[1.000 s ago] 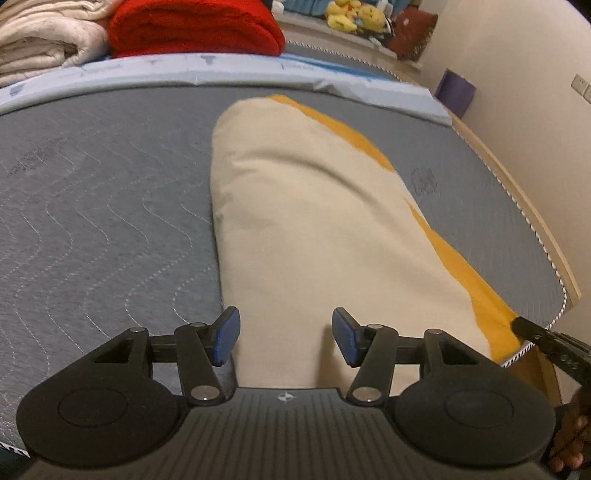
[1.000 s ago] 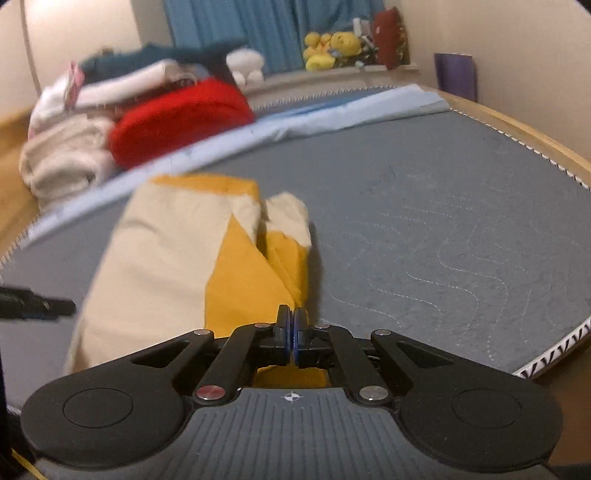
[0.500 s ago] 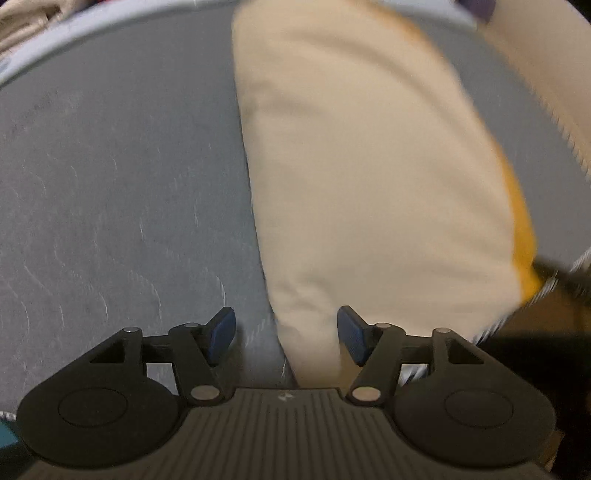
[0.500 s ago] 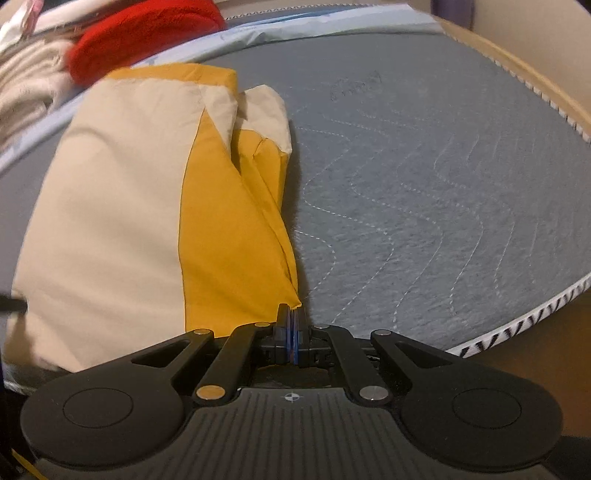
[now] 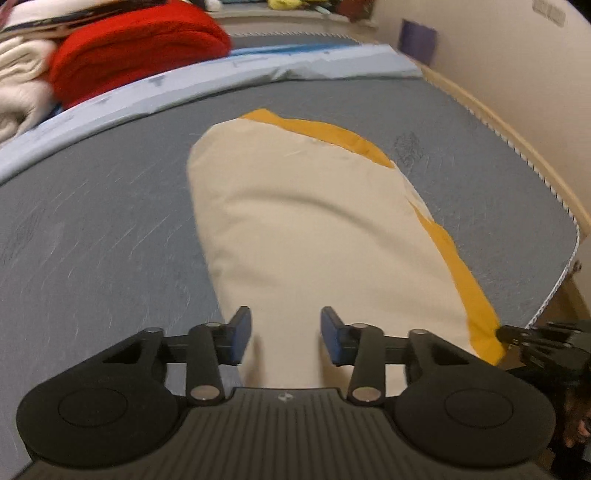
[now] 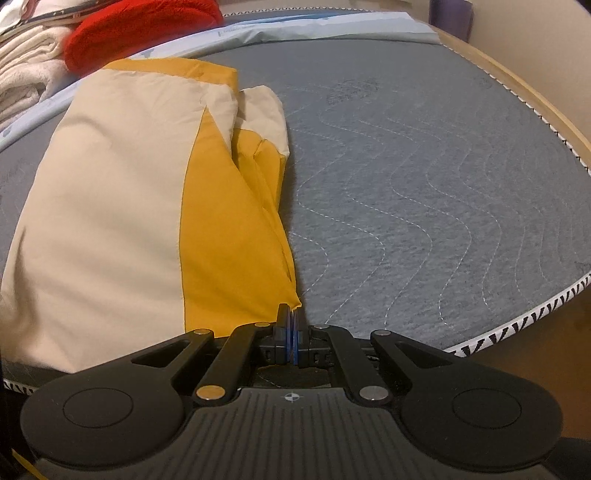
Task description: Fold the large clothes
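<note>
One smooth cream-and-mustard garment [image 5: 314, 236], folded long, lies mid-frame on a grey quilted mattress [image 6: 424, 177] with wavy stitching. The left tool [image 5: 284, 334] gapes over its near end; the right tool [image 6: 291, 328] pinches its mustard corner. One fuzzy red blanket [image 5: 136, 48] sits upper left.

Both fisheye views sit low at the bed's near edge, facing along the grey mattress [image 5: 92, 206] toward the stacked blankets [image 6: 140, 26]. The left wrist view looks from the cream-and-yellow garment [image 5: 314, 236]'s left end, the right wrist view from its right corner; both share the garment.
</note>
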Available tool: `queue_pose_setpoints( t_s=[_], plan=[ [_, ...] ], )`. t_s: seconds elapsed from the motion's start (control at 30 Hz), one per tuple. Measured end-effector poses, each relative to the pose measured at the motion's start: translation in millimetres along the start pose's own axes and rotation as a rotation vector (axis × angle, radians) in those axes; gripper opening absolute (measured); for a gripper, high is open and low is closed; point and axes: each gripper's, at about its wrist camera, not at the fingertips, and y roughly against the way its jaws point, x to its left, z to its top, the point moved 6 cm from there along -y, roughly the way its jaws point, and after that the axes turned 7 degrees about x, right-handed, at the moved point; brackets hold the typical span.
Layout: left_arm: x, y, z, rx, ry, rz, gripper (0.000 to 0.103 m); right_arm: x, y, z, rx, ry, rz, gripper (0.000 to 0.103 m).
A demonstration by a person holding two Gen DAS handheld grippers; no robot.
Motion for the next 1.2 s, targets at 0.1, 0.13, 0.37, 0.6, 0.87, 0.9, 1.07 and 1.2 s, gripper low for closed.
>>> queue_pose_setpoints(
  t_s=[0.1,0.13,0.37,0.6,0.87,0.9,1.07,1.2],
  plan=[
    [1.0,-35.8,10.8,0.043,-0.003,-0.029,0.043,-0.8,-0.4,-0.2,0.000,-0.005,0.000,0.000],
    [4.5,-48.6,14.0,0.046,0.016,-0.044,0.044,-0.7,-0.5,-0.2,0.000,-0.005,-0.004,0.000],
    [29.8,-93.7,59.1,-0.056,0.132,-0.022,0.044,0.4,-4.2,0.9,0.015,0.003,-0.011,0.000],
    [43.7,-139.5,108.4,-0.074,0.211,-0.027,0.043,2.0,-7.8,1.7,0.027,0.039,-0.012,0.000],
    [60.7,-178.8,153.5,-0.168,0.261,-0.058,0.043,0.1,-10.8,6.3,0.061,0.007,-0.018,0.000],
    [66.5,-181.6,157.6,-0.178,0.286,-0.072,0.043,0.6,-11.1,6.4,0.065,0.010,-0.022,0.000],
    [100.0,-154.5,175.5,-0.238,0.446,-0.032,0.042,-7.7,-12.4,6.1,0.081,-0.034,-0.032,0.017],
    [97.9,-96.2,178.2,-0.298,0.412,-0.075,0.043,-16.3,9.1,16.5,-0.017,-0.067,-0.057,0.028]
  ],
)
